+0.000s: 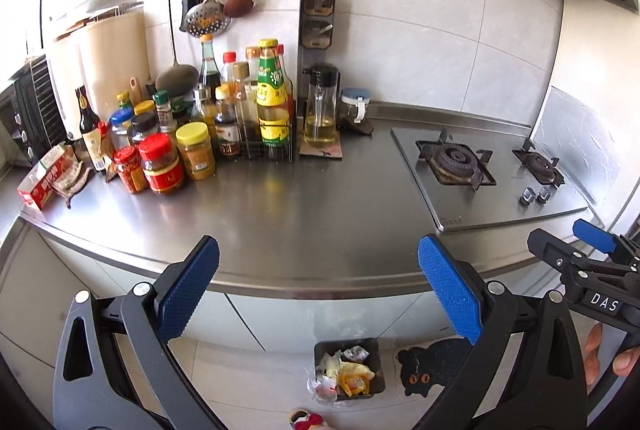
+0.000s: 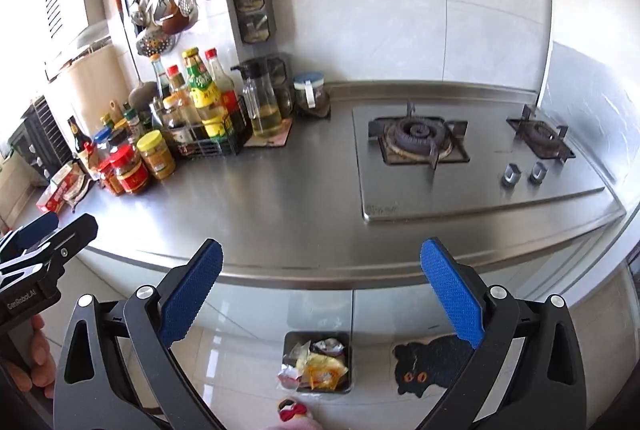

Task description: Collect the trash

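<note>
Presently both the left gripper (image 1: 318, 272) and right gripper (image 2: 321, 272) stand wide and empty above the counter edge (image 1: 320, 282); collected trash (image 1: 346, 374) fills the bin (image 1: 374, 346), lower centre, suggesting completion.

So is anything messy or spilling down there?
Yes. The trash bin on the floor is overfull: a clear plastic wrapper hangs over its front left edge. The steel counter shows no spills.

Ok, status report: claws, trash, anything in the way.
Left claw open, empty. Right claw open, empty. Trash bin on floor below the counter, wrappers inside. Nothing in the way.
</note>
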### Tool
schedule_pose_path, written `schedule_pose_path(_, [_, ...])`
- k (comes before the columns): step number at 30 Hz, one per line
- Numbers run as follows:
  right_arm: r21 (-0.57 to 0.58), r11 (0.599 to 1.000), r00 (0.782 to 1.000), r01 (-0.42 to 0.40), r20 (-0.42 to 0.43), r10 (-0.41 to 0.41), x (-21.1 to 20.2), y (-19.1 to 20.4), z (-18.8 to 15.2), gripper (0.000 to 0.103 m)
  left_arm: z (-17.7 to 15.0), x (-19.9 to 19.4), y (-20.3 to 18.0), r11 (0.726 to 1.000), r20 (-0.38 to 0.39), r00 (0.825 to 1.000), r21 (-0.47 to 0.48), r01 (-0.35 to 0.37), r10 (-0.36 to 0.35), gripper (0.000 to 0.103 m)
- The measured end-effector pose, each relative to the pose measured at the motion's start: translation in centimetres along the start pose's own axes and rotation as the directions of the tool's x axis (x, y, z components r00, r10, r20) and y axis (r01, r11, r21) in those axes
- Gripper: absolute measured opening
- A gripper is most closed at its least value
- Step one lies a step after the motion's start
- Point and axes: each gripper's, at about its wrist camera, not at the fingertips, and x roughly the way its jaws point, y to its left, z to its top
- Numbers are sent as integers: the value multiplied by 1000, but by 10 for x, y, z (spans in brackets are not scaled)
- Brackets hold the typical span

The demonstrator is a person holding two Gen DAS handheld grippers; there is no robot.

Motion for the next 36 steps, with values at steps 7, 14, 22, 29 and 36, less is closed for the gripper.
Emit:
schedule_pose_path(7, [-22,998,994,54,100,-52,-35,10,20,100,18,-26,-7,1000,76,997,18,4,-5,95])
schedule_pose_path(14, [-33,996,982,79,172,-73,-48,11,31,100,26,-36,-16,999,134,991,35,-1,-4,95])
schedule_pose_path(22, [-29,997,982,71,179,-65,-48,10,36,100,29,-31,-20,1000,144,990,30,-3,-1,95])
schedule_pose_path(29, [-35,997,982,67,177,-59,-46,7,41,100,30,-30,-22,999,148,989,33,-4,0,95])
schedule_pose_path(36, [-38,997,983,63,176,-56,-46,4,45,100,34,-32,-27,999,151,989,33,-15,10,95])
